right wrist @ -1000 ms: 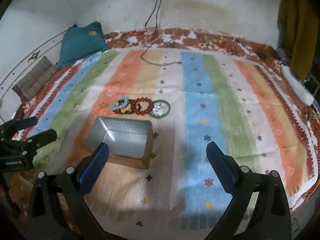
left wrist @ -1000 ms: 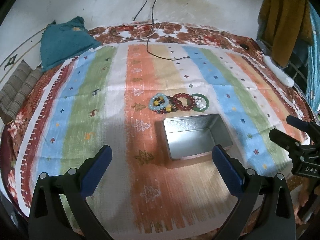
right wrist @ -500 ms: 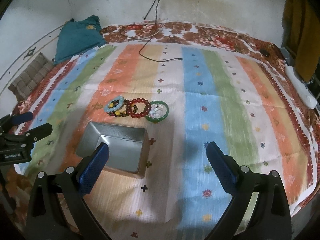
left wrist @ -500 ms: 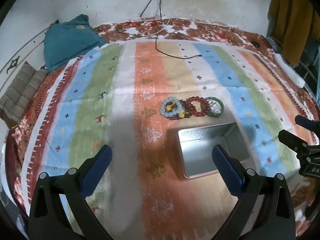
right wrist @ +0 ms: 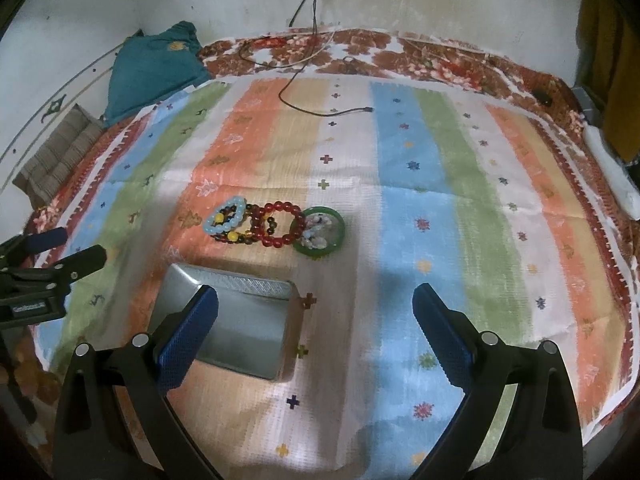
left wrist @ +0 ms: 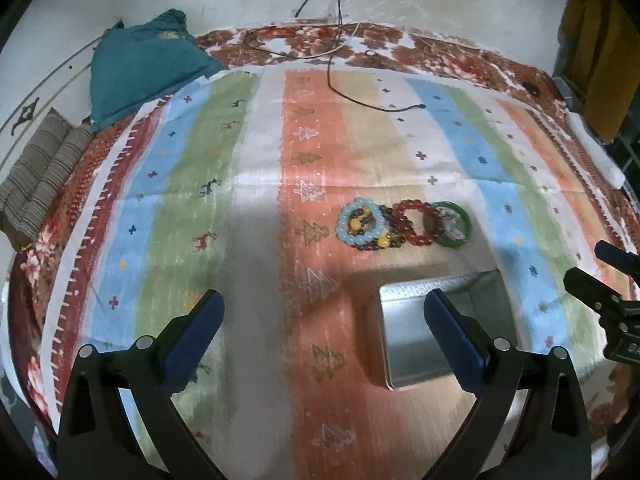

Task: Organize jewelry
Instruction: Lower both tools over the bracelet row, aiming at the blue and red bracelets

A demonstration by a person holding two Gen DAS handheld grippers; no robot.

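Bracelets (left wrist: 404, 227) lie on the cloth (left wrist: 256, 200), behind the tin (left wrist: 424, 354).

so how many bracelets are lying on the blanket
5, clustered beyond the tin: light blue leftmost, dark multicolour under it, red in the middle, green rightmost with a pale beaded one inside. More may be hidden.

1. The left gripper (right wrist: 60, 256), seen at the left edge of the right wrist view, left of the metal tin (right wrist: 232, 320), carries a small white-on-black label on its body; the letters are too blurred to read.
2. The right gripper (left wrist: 608, 268), right of the tin in the left wrist view, shows only an illegible scrap of lettering at the frame edge.
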